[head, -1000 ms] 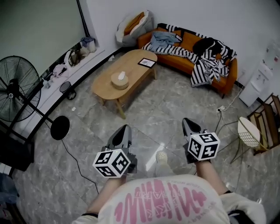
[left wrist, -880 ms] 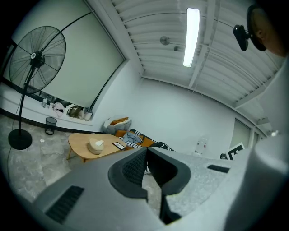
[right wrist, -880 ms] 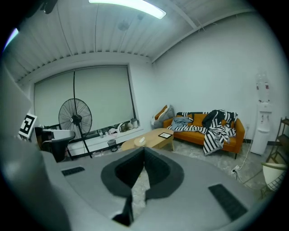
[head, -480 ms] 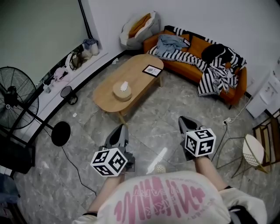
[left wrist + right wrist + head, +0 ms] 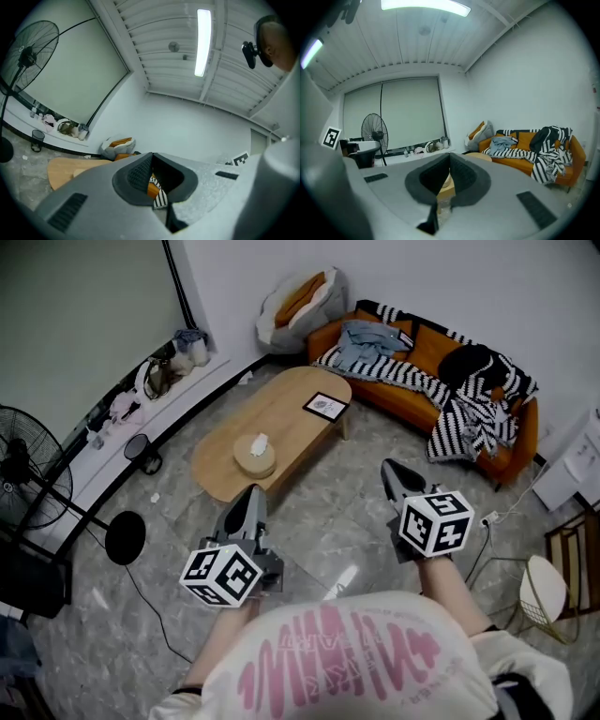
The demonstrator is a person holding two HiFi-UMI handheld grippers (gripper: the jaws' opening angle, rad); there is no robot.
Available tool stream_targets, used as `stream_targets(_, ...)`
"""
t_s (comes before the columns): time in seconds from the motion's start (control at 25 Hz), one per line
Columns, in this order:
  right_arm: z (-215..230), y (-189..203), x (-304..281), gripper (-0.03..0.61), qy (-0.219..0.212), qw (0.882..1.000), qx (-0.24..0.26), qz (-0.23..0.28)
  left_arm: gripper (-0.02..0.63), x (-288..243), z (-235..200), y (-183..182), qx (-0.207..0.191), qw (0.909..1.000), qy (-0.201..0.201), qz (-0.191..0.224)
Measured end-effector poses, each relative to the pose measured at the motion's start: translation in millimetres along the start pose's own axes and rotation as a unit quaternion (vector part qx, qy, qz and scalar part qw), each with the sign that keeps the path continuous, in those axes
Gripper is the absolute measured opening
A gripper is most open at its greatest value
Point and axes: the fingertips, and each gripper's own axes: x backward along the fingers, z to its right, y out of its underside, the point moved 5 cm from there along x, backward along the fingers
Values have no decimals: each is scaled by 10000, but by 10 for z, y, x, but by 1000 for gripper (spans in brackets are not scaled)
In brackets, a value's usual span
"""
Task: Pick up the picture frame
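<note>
The picture frame (image 5: 324, 406), dark-edged with a pale print, lies flat on the far end of the oval wooden coffee table (image 5: 286, 409). Both grippers hang in the air over the floor, well short of the frame. In the head view my left gripper (image 5: 251, 491) points at the table's near end. My right gripper (image 5: 389, 468) is to the right of the table. Each is shut with nothing between its jaws, as the left gripper view (image 5: 151, 154) and the right gripper view (image 5: 449, 154) show. The frame appears in neither gripper view.
A round tissue holder (image 5: 254, 454) sits on the table's near half. An orange sofa (image 5: 427, 348) with striped blankets and clothes stands behind it. A standing fan (image 5: 33, 479) and its cable are at the left. A wire side table (image 5: 547, 589) stands at the right.
Both grippers have moved forward toward the coffee table, and the table and sofa now sit closer in the head view. The jaws stay shut.
</note>
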Motion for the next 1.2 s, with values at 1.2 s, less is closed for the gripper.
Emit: stream_targets(1.2, 666, -187, -2869, 5, 796, 9930, -712, -503, 3, -2967, -2005, -375, 160, 9923, 763, -961)
